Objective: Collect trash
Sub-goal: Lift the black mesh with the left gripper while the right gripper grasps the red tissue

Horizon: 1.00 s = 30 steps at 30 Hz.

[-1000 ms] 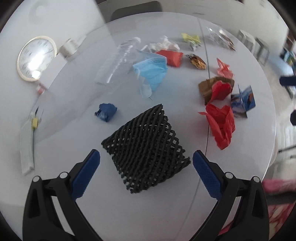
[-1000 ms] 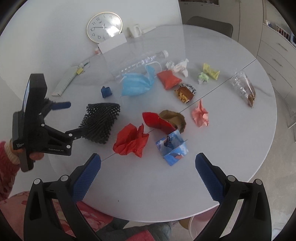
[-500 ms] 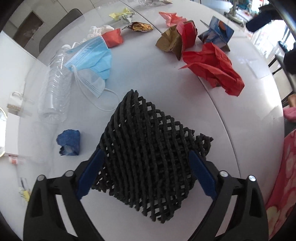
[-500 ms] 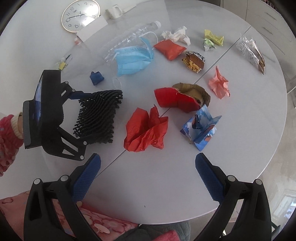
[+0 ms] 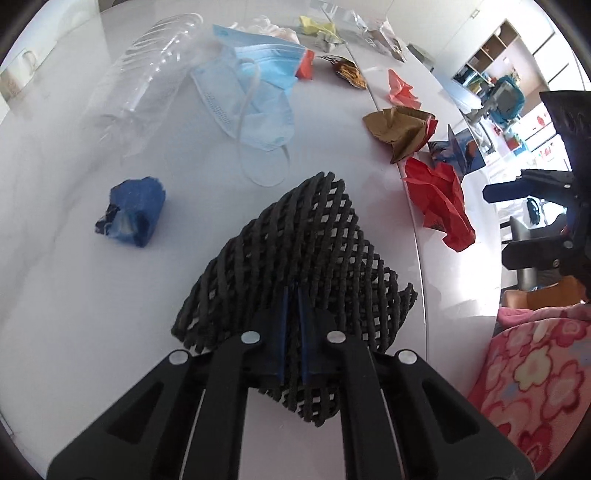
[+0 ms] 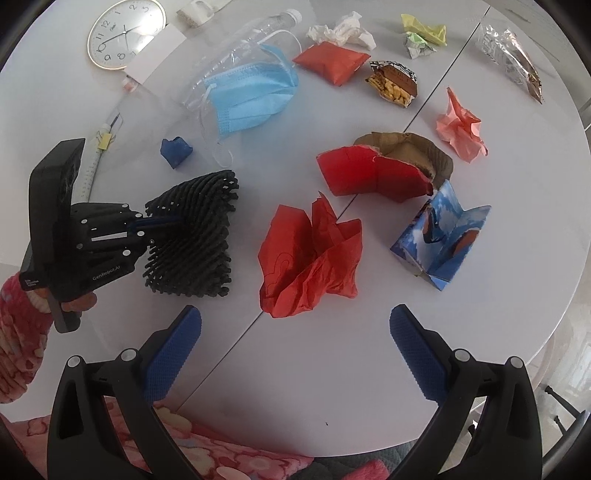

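Observation:
My left gripper is shut on a black foam net sleeve, pinching its near edge on the white round table. In the right wrist view the left gripper holds the net at the table's left. My right gripper is open and empty, above the table's near edge, just short of a crumpled red paper. Other trash lies around: a blue wad, a blue face mask, a clear plastic bottle, a red and brown box.
A blue printed carton, pink paper, a snack wrapper, a red pouch, white tissue, yellow paper and a foil bag lie further back. A clock lies at the far left.
My left gripper has closed on the black net sleeve, squeezing it narrower. My right gripper has come lower and closer over the red paper, still open.

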Tool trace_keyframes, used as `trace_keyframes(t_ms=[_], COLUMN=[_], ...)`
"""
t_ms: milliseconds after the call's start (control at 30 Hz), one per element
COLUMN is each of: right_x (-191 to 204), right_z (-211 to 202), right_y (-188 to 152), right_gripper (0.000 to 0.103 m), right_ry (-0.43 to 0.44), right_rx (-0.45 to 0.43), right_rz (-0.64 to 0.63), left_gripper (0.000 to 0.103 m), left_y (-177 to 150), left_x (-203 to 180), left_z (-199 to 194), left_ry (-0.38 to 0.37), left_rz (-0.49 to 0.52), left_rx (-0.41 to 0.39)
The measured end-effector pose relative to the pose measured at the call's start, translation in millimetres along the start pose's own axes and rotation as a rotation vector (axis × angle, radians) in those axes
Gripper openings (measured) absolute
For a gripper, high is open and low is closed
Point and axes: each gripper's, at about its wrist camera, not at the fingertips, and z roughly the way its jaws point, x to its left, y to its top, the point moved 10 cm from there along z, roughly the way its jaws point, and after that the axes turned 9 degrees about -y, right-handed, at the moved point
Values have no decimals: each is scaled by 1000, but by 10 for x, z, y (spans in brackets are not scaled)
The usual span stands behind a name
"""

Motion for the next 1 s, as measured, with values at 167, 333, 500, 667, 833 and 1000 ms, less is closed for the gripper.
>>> trace_keyframes(t_ms=[167, 333, 500, 667, 833, 1000], right_x=[36, 15, -40, -142, -195, -208], right_z=[17, 19, 12, -10, -28, -37], right_y=[3, -8, -39, -102, -118, -115], right_gripper=[101, 101, 101, 101, 101, 101], right_ry=[0, -10, -12, -13, -9, -3], right_rx=[12, 20, 22, 19, 15, 13], right_rz=[3, 15, 41, 71, 94, 90], left_gripper=[49, 92, 93, 90, 64, 23], left_y=[123, 331, 313, 265, 266, 325], left_x=[-10, -86, -186, -264, -294, -247], left_z=[-112, -287, -89, 262, 375, 295], left_ry=[30, 43, -51, -61, -22, 24], left_rz=[68, 236, 360, 449, 451, 399], left_rx=[4, -20, 123, 232, 250, 194])
